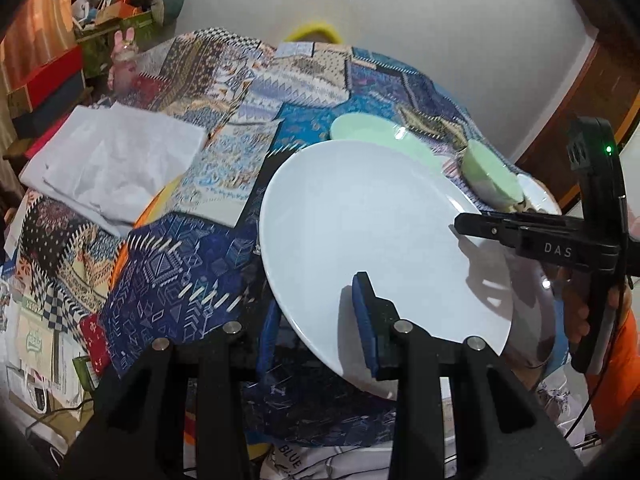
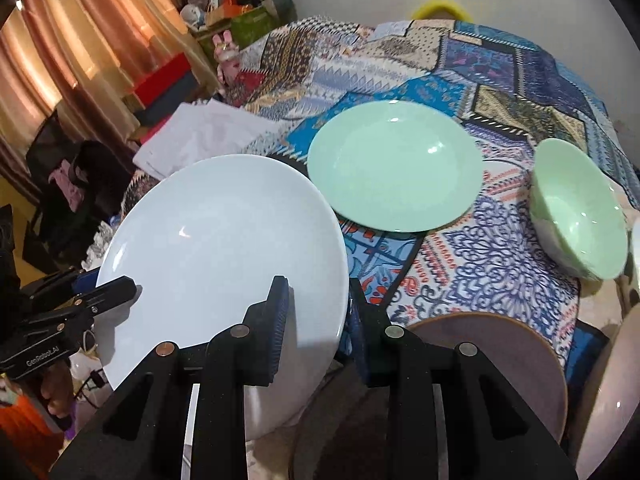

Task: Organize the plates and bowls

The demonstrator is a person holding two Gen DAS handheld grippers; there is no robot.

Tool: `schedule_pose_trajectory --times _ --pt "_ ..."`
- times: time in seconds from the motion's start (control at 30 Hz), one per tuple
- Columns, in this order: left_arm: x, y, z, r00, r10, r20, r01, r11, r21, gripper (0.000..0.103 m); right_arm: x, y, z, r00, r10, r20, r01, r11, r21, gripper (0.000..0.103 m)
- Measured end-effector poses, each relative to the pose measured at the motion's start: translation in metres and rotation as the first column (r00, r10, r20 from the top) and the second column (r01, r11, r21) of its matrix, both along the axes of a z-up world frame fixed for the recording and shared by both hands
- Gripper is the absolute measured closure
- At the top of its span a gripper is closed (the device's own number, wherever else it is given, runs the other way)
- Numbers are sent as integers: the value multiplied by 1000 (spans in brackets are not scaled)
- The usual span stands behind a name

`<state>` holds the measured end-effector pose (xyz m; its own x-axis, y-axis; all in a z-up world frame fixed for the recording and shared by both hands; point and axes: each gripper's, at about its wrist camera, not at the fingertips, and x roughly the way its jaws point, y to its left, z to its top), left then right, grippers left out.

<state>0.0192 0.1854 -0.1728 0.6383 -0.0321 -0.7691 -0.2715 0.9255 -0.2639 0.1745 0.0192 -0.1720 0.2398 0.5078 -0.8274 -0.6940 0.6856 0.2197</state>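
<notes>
Over the patchwork tablecloth [image 2: 500, 216], both grippers' jaws clamp the tilted white plate's [image 1: 372, 224] opposite rims.

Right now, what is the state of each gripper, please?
Left gripper: shut on the white plate, at its near rim.
Right gripper: shut on the same plate, at its right rim.

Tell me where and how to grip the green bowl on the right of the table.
Take the green bowl by its rim, one finger inside and one outside the wall. It sits tilted with its mouth facing the camera side, so the near rim is exposed; come from the near side and slightly above. Both the left gripper and the right gripper hold the white plate, so one must probably release first.
</notes>
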Motion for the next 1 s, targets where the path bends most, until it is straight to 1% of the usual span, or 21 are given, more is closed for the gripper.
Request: schedule_pose_trajectory --times 0.2,0.47,0.87,1.0 --pt "7 -11 15 999 -32 33 32 999 0 69 -2 -21 15 999 -47 18 46 998 38 77" --pt "16 -41 32 993 -93 69 91 995 28 69 -4 -54 27 993 -115 29 112 991 74 77" --pt "39 -78 38 982 -175 73 174 985 8 69 -11 -106 36 978 -198 60 193 978 78 77" --pt "46 -94 38 977 -205 64 204 979 21 69 -12 -123 36 973 -227 53 222 971 86 77"
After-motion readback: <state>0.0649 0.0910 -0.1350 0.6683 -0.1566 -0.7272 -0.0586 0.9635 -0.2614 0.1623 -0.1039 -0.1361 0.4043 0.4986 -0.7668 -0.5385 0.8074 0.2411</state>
